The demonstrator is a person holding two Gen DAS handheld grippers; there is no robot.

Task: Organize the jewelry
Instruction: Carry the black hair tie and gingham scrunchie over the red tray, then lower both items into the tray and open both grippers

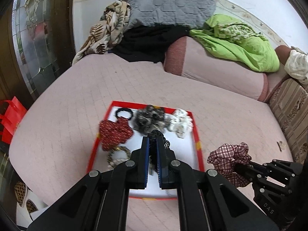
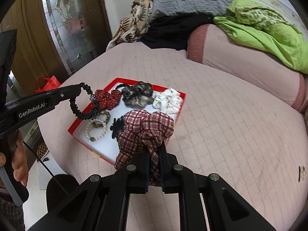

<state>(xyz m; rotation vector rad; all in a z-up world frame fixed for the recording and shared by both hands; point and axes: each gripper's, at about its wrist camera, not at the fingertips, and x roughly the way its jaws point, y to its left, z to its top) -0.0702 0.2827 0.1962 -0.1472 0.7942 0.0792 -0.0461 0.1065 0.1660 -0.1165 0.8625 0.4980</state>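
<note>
A red tray [image 1: 198, 142] with a white floor lies on the pink bed. In it are a red dotted bow [image 1: 115, 132], a grey-brown scrunchie [image 1: 149, 119], a white floral scrunchie [image 1: 180, 123] and a thin black hair tie [image 1: 124, 113]. A pearl bracelet [image 2: 96, 132], beaded bangles [image 2: 100, 121] and a black claw clip [image 2: 117, 127] also lie there. My left gripper [image 1: 152, 139] is shut on a black ruched hair band [image 2: 84, 104], held above the tray's left side. My right gripper [image 2: 154, 147] is shut on a plaid scrunchie [image 2: 146, 132], above the tray's near right corner.
A pink bolster [image 1: 221, 67], a grey pillow [image 1: 169, 2], green cloth [image 1: 240, 40] and a leaf-print cloth [image 1: 107, 28] crowd the bed's far side. A red bag [image 1: 11, 119] stands on the floor by the glass door. A small item [image 2: 302, 173] lies on the bed at right.
</note>
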